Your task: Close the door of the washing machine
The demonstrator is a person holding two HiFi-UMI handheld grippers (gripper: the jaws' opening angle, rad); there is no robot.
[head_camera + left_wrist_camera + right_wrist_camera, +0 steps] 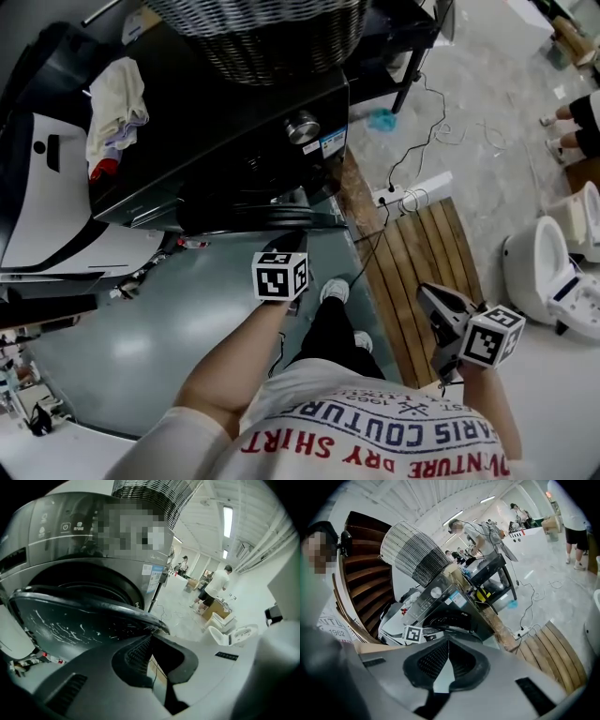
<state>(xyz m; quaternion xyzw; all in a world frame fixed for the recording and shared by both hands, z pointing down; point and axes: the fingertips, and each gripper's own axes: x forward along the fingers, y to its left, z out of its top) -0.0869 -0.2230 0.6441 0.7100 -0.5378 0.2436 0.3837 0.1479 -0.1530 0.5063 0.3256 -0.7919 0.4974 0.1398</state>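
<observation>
the round dark glass door (70,620) looks stiff, weighty; push its rim. left gripper (151,638) and right gripper (448,644) sit pressed together, empty.

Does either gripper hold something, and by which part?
Nothing is held. The left gripper is shut at the rim of the door; the right gripper is shut and empty.

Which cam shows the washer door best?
Left gripper view: the open door fills the left of the frame, close up. Head view sees it only from above, in shadow. Right gripper view shows it small, far off.
</observation>
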